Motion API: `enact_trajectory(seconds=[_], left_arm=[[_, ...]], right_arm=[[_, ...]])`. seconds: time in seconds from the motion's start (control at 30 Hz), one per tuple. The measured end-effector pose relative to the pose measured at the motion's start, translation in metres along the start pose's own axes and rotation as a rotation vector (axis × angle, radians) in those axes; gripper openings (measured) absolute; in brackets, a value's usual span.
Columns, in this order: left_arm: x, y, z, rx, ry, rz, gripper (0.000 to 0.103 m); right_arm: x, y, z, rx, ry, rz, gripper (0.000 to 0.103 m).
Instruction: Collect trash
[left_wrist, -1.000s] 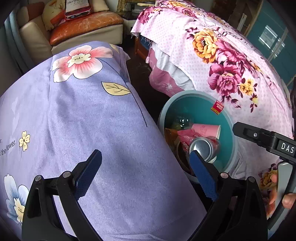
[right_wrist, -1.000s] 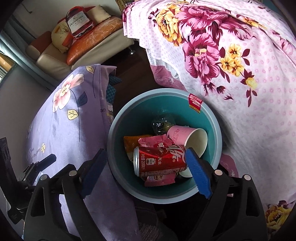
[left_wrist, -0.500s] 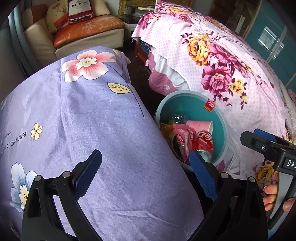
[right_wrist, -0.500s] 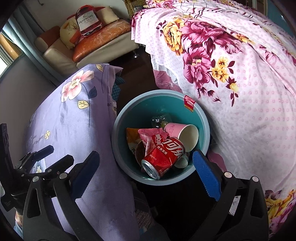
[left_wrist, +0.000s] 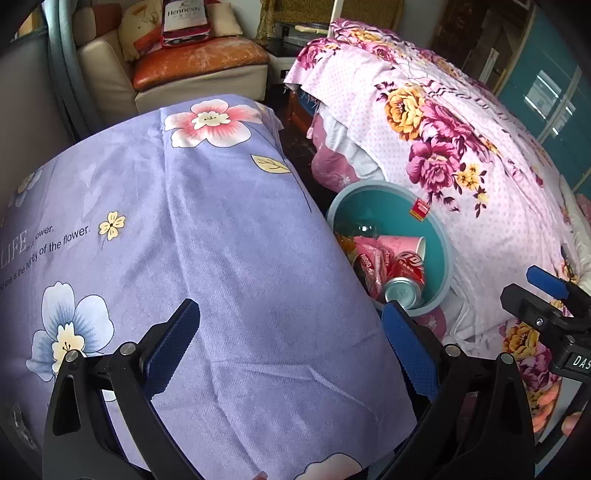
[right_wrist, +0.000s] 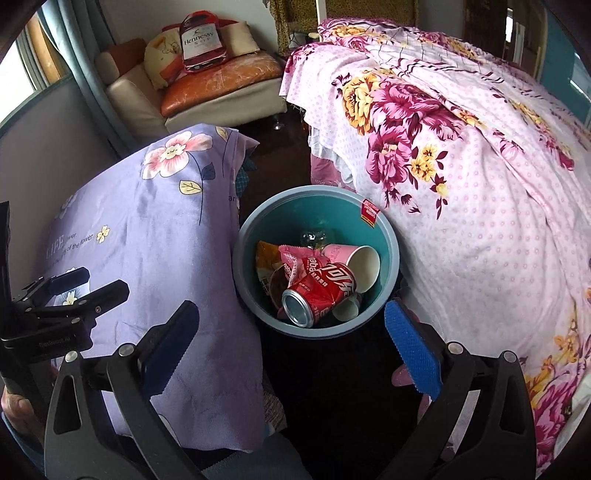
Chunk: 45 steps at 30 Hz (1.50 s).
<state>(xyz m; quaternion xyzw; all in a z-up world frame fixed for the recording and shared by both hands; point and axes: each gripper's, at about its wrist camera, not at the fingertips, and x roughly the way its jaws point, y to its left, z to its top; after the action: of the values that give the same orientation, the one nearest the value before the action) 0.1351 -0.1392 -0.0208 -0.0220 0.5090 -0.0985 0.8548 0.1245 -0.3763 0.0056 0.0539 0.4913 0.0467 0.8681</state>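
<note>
A teal bin (right_wrist: 389, 236) (left_wrist: 443, 254) stands on the dark floor between two covered pieces of furniture. Inside it lie a red cola can (right_wrist: 317, 295) (left_wrist: 404, 275), a pink paper cup (right_wrist: 354, 260), pink and orange snack wrappers (right_wrist: 295, 260) and a clear bottle (right_wrist: 314, 236). My right gripper (right_wrist: 290, 349) hangs open above the bin's near rim with nothing between its blue pads. My left gripper (left_wrist: 291, 349) is open and empty over the purple floral cloth (left_wrist: 184, 240), left of the bin. Each gripper shows at the edge of the other's view.
A bed under a pink floral sheet (right_wrist: 480, 166) borders the bin on the right. A cream sofa with an orange cushion (right_wrist: 221, 81) and a bottle-shaped pillow (right_wrist: 199, 40) stands at the back. Dark floor (right_wrist: 332, 387) lies below the bin.
The can has dropped from between the right pads into the bin and tipped over. Both grippers have pulled up and back, so the bin looks smaller and farther.
</note>
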Motion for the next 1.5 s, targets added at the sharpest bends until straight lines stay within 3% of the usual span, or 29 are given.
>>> enact_trajectory(seconds=[0.53,1.5], left_arm=[[-0.030,-0.005,-0.038,0.019,-0.049,0.047,0.099],[-0.016,0.021,-0.040,-0.036,-0.055,0.052,0.099]], right_arm=[[-0.026,0.022,-0.039,-0.070,-0.024,-0.005,0.096],[-0.001,0.035,-0.031,-0.067,0.030,0.007,0.096]])
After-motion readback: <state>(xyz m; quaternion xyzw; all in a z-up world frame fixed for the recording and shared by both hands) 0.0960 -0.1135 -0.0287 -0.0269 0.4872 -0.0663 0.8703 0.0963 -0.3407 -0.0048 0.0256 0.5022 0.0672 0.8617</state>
